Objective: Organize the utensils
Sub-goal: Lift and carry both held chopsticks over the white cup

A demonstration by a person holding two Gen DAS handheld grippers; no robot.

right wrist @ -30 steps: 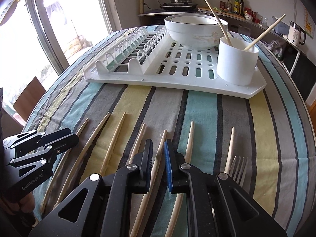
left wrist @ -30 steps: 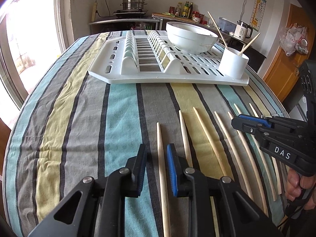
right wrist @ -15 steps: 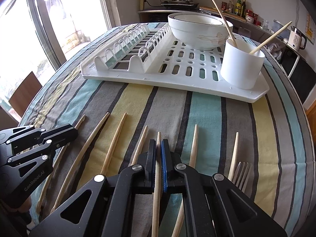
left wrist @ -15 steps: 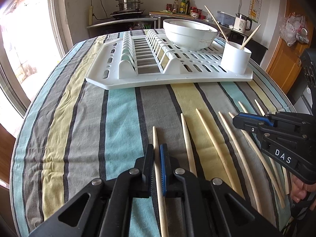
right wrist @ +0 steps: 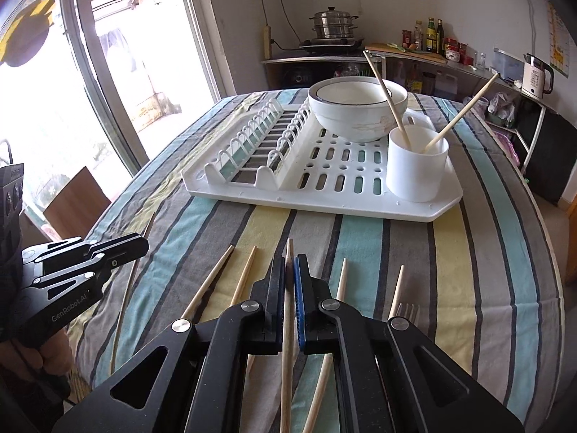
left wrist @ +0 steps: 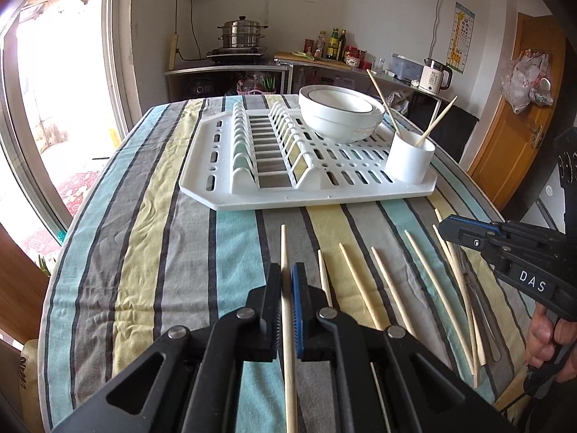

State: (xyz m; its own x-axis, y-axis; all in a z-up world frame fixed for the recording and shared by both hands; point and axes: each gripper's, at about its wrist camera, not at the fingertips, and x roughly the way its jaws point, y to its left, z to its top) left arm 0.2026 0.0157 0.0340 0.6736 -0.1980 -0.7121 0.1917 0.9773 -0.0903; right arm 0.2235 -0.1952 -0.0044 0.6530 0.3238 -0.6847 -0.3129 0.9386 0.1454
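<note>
Left gripper (left wrist: 286,281) and right gripper (right wrist: 289,274) each pinch one chopstick (jaws tight).

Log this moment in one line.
left gripper: shut on chopstick | right gripper: shut on chopstick | cup: two chopsticks

White walls (left wrist: 378,3); bright window (right wrist: 54,108) left; orange door (left wrist: 512,115) right; steel counter (left wrist: 230,70) behind.

Left gripper (left wrist: 286,281) clamped on one chopstick (left wrist: 285,252), loose chopsticks (left wrist: 391,288) lying to its right, right gripper (left wrist: 465,232) beyond them, white drying rack (left wrist: 274,195) ahead on striped cloth (left wrist: 144,252).
</note>
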